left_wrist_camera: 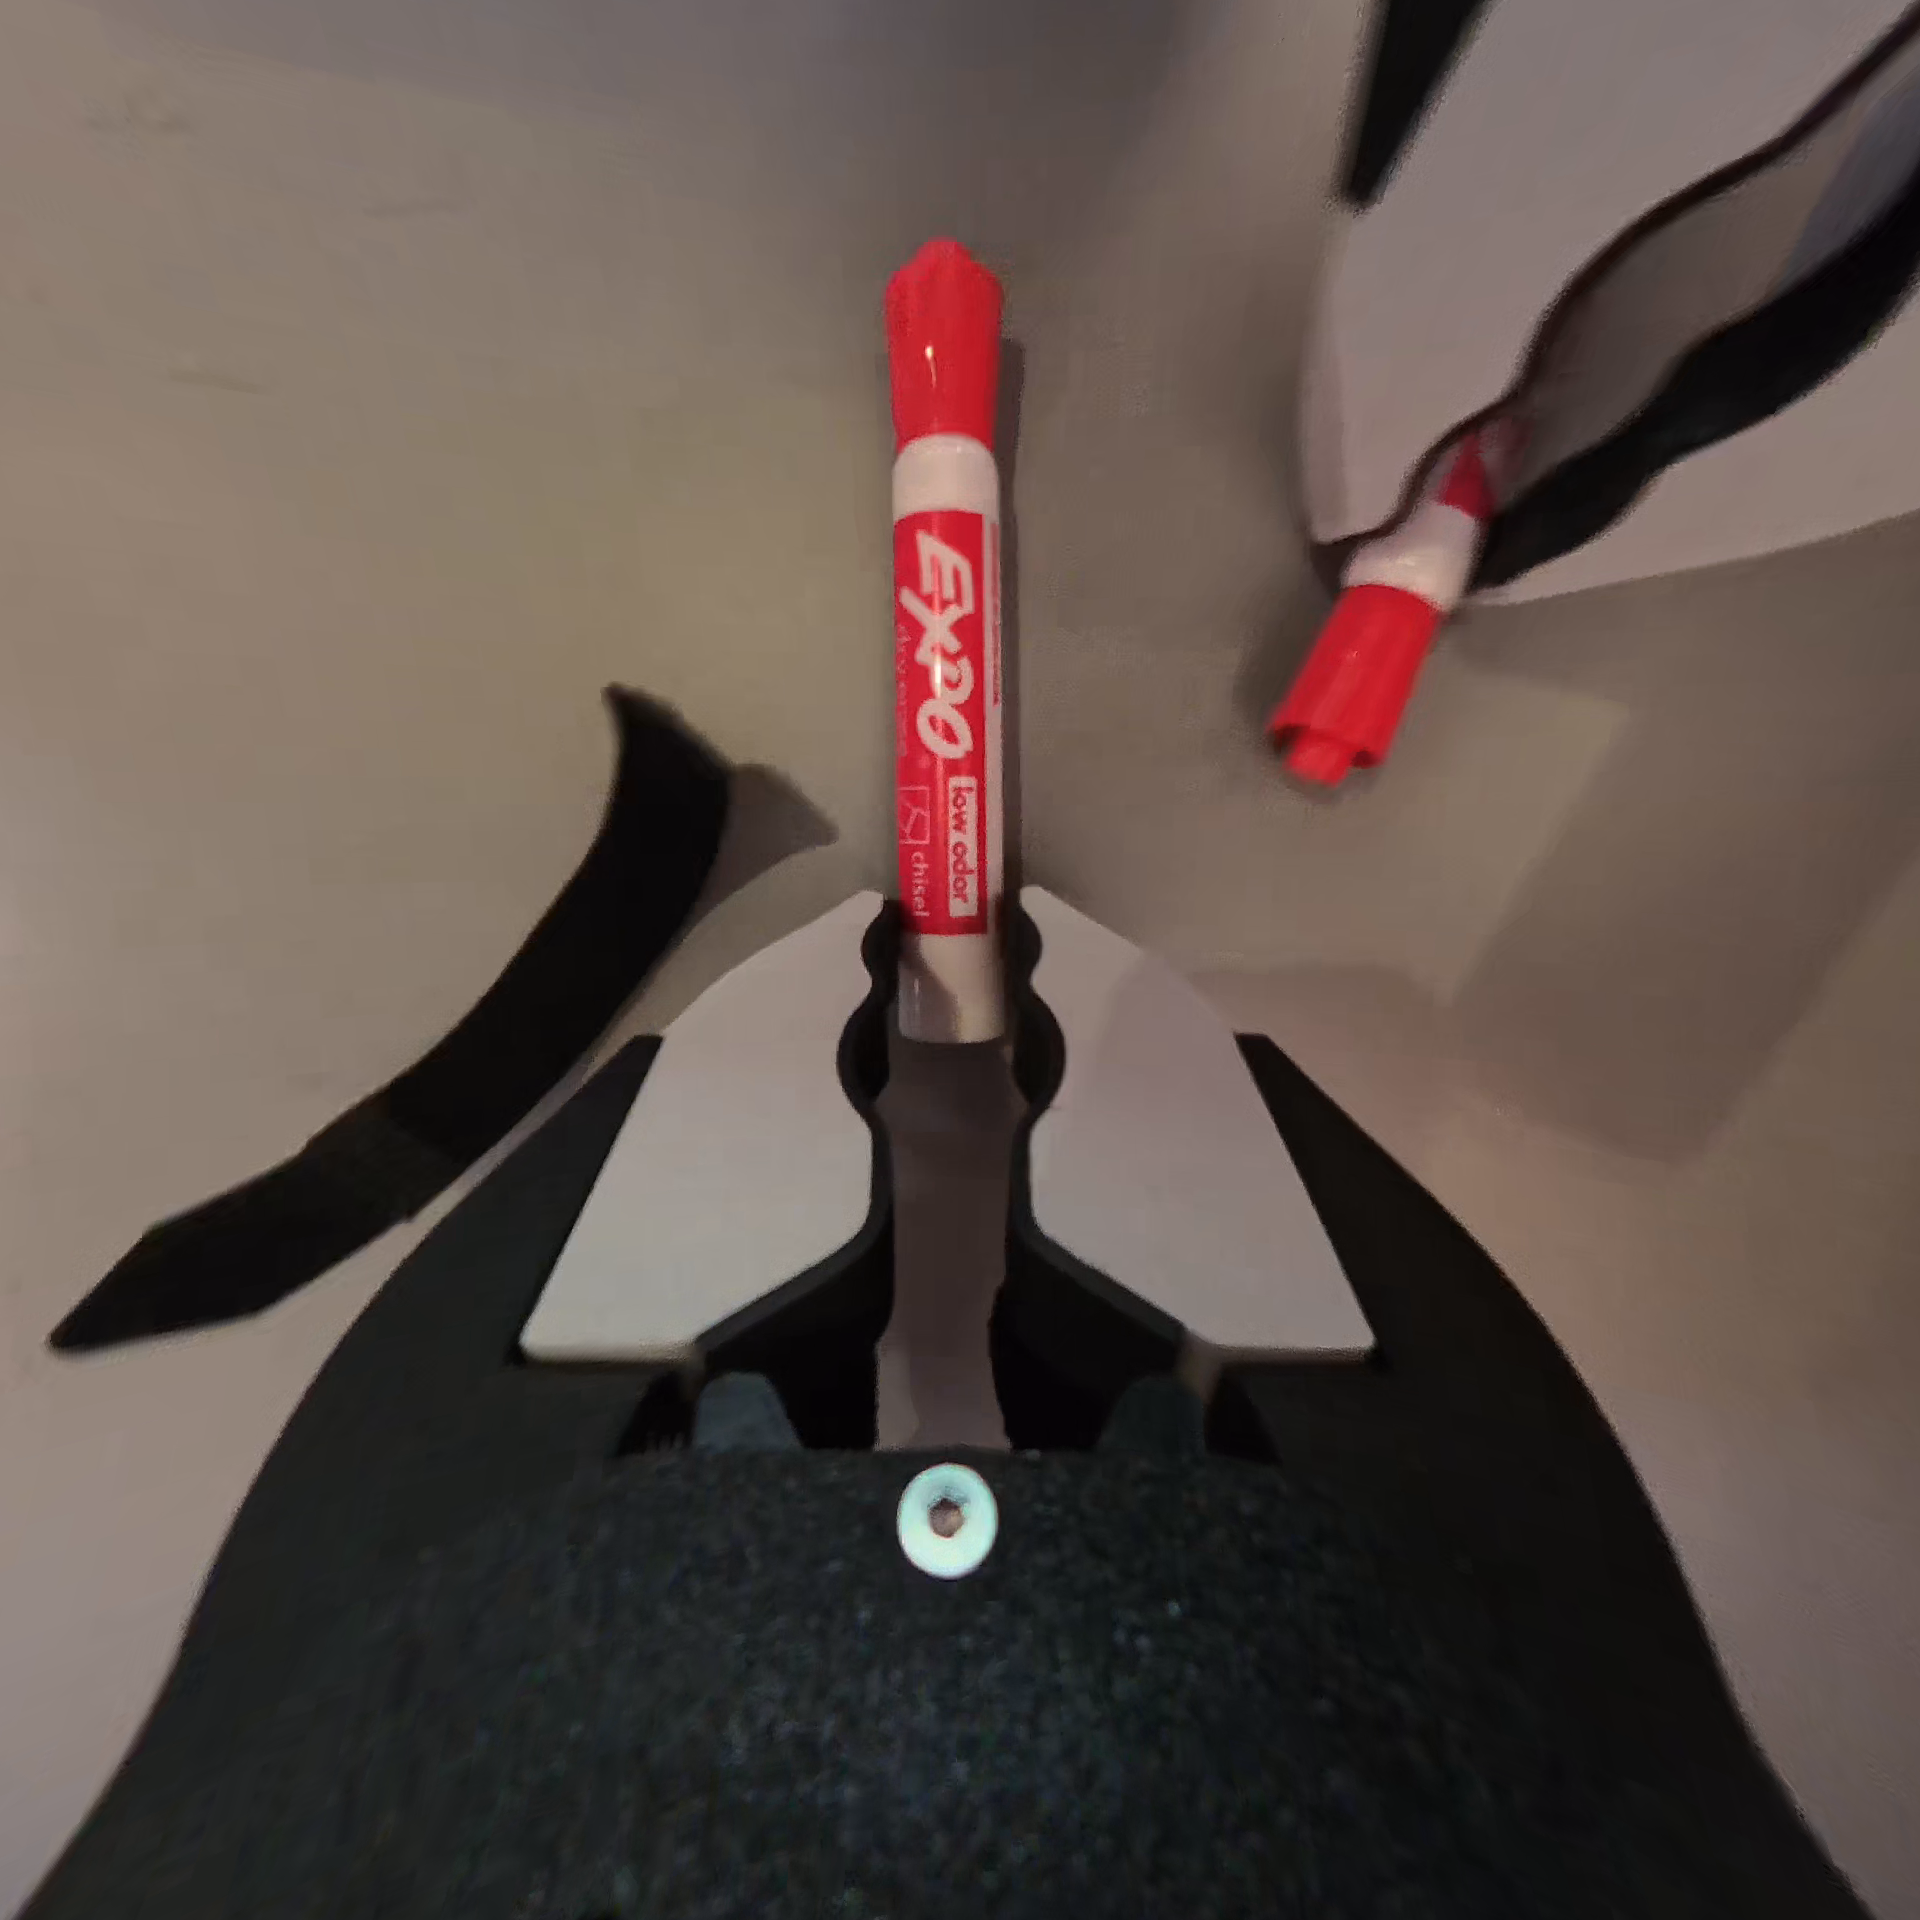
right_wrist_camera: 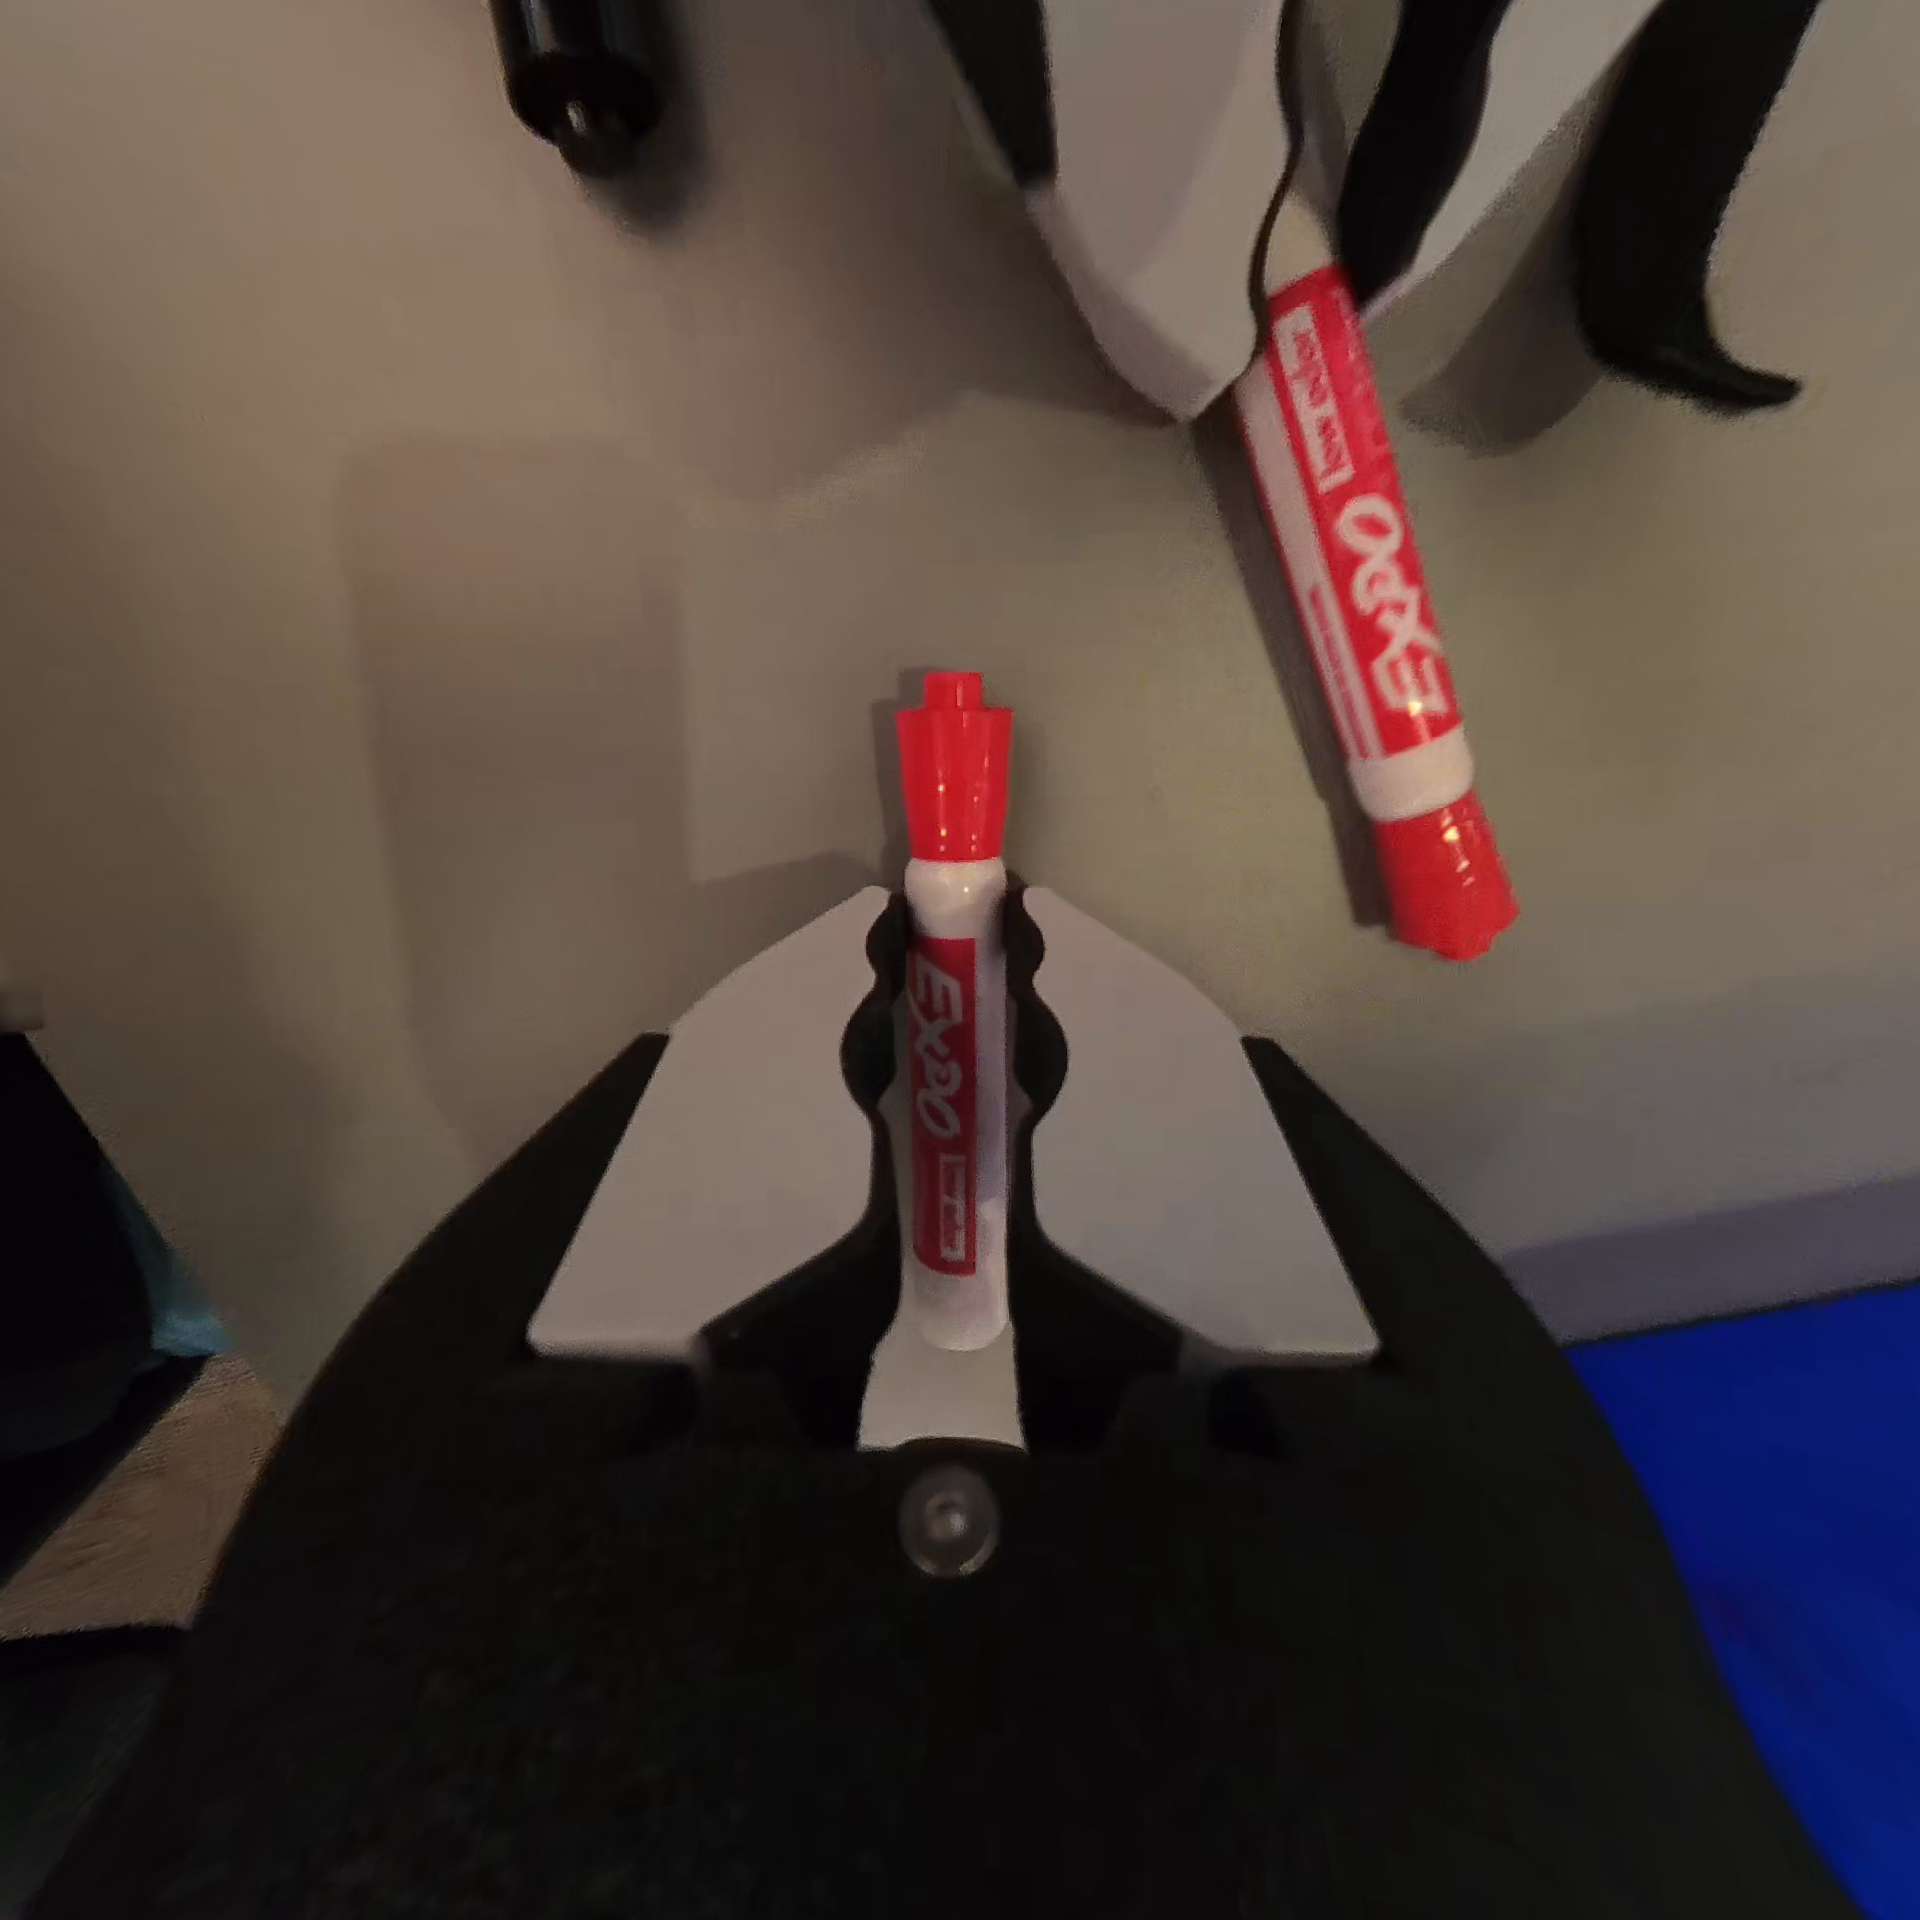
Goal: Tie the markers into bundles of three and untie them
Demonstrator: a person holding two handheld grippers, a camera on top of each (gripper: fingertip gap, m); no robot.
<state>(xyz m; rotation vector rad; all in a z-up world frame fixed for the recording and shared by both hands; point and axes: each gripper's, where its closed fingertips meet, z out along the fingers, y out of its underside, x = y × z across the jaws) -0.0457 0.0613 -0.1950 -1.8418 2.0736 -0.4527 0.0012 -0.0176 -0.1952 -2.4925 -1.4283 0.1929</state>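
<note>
Beige worktop [left_wrist_camera: 364,468] fills both views, bare and roomy across its left and middle parts. Only visible worktop edge is in the right wrist view, lower right, with blue floor [right_wrist_camera: 1766,1507] beyond it; lower left there shows dark clutter, too dim to identify.

Left wrist view, left to right: black strap [left_wrist_camera: 499,1039] lies flat on the worktop, curved, well apart from the markers. Left gripper [left_wrist_camera: 951,977] has its fingers pinching a red marker [left_wrist_camera: 948,644] by the white tail end; cap points away from camera, barrel straight along the fingers. Red cap, white collar, red label with white print. Open room around it on both sides. Upper right, the right gripper [left_wrist_camera: 1455,520] holds a second red marker [left_wrist_camera: 1371,634], mostly hidden by the fingers, cap end sticking out toward the camera, slightly blurred.

Right wrist view, left to right: black marker [right_wrist_camera: 582,94] at the top edge, cut off, lying on the worktop. Right gripper [right_wrist_camera: 951,935] fingers are clamped on the second red marker [right_wrist_camera: 951,1039] around mid-barrel, cap forward, tail back between the fingers. Upper right, the left gripper [right_wrist_camera: 1299,291] grips the first red marker [right_wrist_camera: 1361,582], cap angled down toward the camera. The two red markers are near, not touching. Cannot tell whether either touches the worktop.
</note>
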